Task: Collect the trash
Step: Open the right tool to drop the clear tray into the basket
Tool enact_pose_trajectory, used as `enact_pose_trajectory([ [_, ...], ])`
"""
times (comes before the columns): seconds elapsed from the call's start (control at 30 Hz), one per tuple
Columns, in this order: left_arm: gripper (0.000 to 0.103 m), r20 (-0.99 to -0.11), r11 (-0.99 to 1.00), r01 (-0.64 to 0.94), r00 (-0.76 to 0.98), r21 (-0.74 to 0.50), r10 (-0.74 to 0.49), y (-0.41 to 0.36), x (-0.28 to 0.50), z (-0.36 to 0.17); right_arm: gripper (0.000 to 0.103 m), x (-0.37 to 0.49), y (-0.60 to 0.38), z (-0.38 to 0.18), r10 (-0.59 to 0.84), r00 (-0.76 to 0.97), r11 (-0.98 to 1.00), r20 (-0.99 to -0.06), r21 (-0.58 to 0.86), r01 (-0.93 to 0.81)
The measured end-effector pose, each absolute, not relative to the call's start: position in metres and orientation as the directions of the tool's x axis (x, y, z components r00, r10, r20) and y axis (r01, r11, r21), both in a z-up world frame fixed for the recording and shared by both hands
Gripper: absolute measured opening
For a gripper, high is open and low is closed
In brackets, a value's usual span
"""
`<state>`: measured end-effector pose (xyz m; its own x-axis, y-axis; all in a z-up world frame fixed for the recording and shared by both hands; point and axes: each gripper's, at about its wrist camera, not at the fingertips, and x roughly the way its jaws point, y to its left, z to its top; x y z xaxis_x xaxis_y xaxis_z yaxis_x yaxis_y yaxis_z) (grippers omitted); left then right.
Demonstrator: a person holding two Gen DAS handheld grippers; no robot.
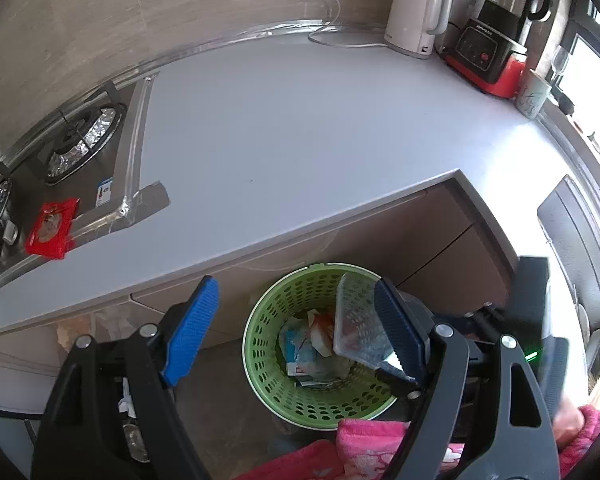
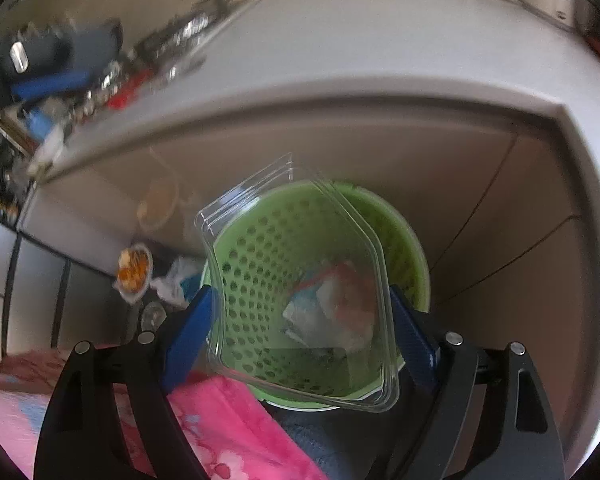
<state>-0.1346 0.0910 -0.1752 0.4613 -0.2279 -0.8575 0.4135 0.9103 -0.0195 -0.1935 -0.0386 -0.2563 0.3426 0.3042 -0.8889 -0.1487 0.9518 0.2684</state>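
Clear plastic container hanging over the green bin!

I'm pinching the clear plastic clamshell container in my right gripper, jaws pressing on its two sides, tilted right above the round green perforated plastic waste basket on the floor below the grey bench. My left gripper is hovering beside it, jaws spread and gripping nothing. Crumpled wrappers are lying in the basket's bottom.
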Motion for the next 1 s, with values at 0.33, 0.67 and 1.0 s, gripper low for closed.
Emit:
enact_pose_trajectory([
  [0.33, 0.076, -0.860, 0.913, 0.408, 0.461, -0.012, -0.217, 0.092, -0.130, -0.175, 0.087, -0.183, -0.046, -0.246, 0.309, 0.355, 0.950, -0.882, 0.299, -0.086],
  [0.67, 0.083, -0.794, 0.903, 0.429, 0.553, 0.011, -0.253, 0.064, -0.111, -0.121, 0.093, -0.150, -0.086, -0.129, 0.158, 0.566, 0.980, -0.809, 0.200, 0.013],
  [1.0, 0.090, -0.674, 0.931, 0.365, 0.683, -0.020, -0.282, 0.042, -0.068, -0.037, 0.096, -0.096, -0.142, -0.040, 0.052, 0.691, 0.990, -0.721, 0.127, 0.059],
])
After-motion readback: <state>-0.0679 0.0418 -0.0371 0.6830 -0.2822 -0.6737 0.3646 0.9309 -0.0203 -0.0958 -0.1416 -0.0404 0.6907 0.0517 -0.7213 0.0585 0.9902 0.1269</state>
